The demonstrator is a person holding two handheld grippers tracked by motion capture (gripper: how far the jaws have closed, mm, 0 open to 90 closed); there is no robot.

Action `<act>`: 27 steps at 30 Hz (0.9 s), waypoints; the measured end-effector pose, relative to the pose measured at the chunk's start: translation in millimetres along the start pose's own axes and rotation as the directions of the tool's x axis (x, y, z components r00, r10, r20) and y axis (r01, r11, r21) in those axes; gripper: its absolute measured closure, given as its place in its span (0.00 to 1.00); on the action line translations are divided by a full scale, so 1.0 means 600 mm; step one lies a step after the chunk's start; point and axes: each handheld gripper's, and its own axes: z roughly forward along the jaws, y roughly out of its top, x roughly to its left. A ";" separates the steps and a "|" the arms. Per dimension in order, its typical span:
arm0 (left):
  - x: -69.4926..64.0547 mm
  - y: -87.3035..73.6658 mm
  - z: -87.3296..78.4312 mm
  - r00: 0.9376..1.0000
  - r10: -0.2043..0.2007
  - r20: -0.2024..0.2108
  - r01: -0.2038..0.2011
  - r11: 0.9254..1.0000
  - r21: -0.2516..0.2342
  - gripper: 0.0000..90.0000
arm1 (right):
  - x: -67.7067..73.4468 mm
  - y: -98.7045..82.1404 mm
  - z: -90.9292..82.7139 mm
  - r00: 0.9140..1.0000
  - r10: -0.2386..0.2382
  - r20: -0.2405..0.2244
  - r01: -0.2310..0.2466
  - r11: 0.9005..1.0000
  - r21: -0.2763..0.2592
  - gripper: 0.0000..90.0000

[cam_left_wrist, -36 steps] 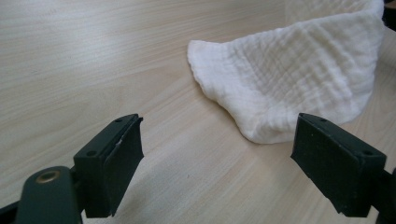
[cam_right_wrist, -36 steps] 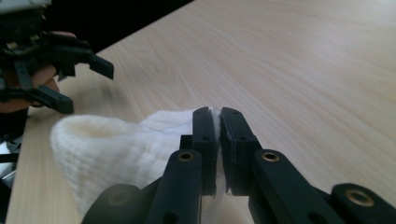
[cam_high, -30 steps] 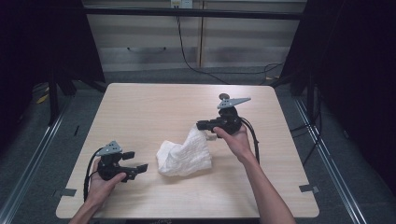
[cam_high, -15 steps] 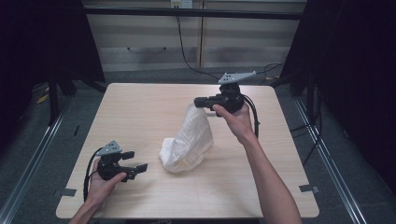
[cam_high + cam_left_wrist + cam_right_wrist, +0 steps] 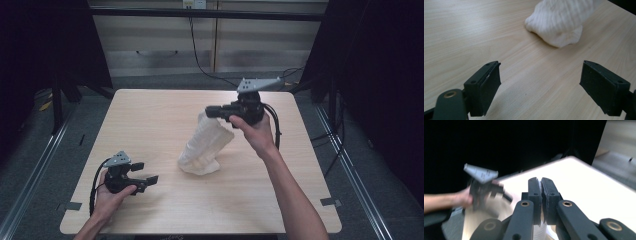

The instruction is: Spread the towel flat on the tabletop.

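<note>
White cloth [image 5: 204,145] is the thing you are handling: a ribbed, soft piece that stands stretched up from the middle of the worktop [image 5: 150,120], its lower end bunched on the wood and its upper end drawn up and to the right.

Nearest to you, your left gripper [image 5: 144,172] sits low at the front left of the worktop, held in your left hand [image 5: 107,197]. Its jaws stand wide apart with nothing between them, and in the left gripper view [image 5: 537,87] you look through that gap across bare wood to the cloth's bunched lower end [image 5: 560,22], which lies well apart from the jaws.

Farther off, past the middle, your right hand [image 5: 255,132] holds the right gripper [image 5: 212,112] lifted above the worktop, its grey three-cornered plate on top. Its jaws are pressed together on the cloth's upper edge; in the right gripper view [image 5: 541,195] a thin sliver of white shows pinched between the two black pads, and the cloth hangs down from them.

Beyond the worktop's far edge stands a pale cabinet [image 5: 165,45] with a cable hanging across it.
</note>
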 end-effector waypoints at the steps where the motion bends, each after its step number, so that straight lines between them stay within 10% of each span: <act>1: -0.001 0.000 0.001 1.000 -0.001 -0.002 0.001 1.000 0.000 0.18 | 0.002 -0.017 -0.002 1.000 0.006 0.000 -0.006 1.000 0.016 0.96; 16: -0.007 0.018 0.009 1.000 0.012 0.000 -0.012 1.000 -0.006 0.19 | 0.053 -0.266 -0.065 0.984 0.178 0.002 -0.177 0.975 0.131 0.96; 27: -0.009 0.026 0.013 1.000 0.023 0.002 -0.023 1.000 0.014 0.21 | 0.060 -0.346 -0.115 0.972 0.218 0.091 -0.234 0.941 0.244 0.96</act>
